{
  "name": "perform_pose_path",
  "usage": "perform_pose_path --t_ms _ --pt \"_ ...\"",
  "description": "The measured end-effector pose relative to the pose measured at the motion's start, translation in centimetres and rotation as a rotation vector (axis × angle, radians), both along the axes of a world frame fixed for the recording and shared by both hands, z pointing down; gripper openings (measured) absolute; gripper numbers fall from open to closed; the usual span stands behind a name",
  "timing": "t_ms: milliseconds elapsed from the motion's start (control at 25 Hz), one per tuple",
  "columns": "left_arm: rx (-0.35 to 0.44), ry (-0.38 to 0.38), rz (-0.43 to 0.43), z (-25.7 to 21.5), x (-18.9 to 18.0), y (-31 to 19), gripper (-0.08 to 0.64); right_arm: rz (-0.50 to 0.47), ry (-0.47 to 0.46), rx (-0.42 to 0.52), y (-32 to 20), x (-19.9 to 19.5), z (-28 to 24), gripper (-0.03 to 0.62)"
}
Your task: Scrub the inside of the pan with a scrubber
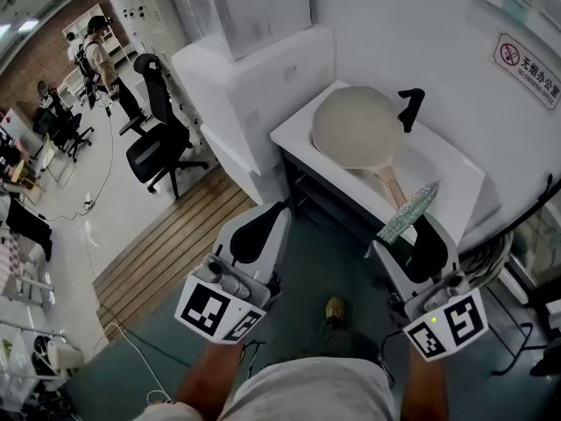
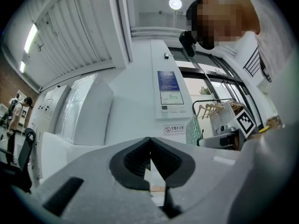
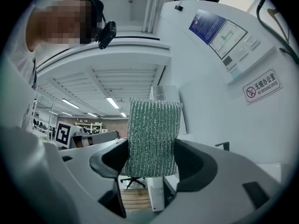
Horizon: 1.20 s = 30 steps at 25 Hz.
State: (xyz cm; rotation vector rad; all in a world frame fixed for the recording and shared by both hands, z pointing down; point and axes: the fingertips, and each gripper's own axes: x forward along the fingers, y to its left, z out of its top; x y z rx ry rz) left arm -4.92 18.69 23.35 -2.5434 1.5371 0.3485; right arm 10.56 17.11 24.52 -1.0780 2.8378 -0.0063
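Likely an office: swivel chairs (image 1: pixel 160 146), wall sign (image 1: pixel 526 70).

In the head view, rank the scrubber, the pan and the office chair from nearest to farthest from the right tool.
1. scrubber, gripped in the right tool.
2. pan, just ahead.
3. office chair, far left.

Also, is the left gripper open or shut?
Shut. The left gripper has its jaws together at the tips, and nothing is between them.

Round white ceiling lamp (image 2: pixel 175 3) lights the room brightly and evenly; both gripper views bend and darken at the edges.
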Motion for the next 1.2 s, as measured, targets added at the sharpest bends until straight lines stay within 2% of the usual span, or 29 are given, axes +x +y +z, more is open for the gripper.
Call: perform_pose_path --t_ms 560,840,1200 --pt "-0.027 -0.012 -0.052 0.3 2.4 -14.4 0.015 -0.054 0.01 -0.014 -14.2 2.0 -0.2 0.304" --pt "-0.052 -0.022 -0.077 0.4 2.8 -16.4 0.015 -0.078 0.019 -0.016 -16.8 1.9 -0.3 0.304" --pt "-0.049 -0.031 -0.084 0.2 1.6 -19.7 0.015 -0.071 0.03 -0.015 -20.3 0.5 0.0 0.304"
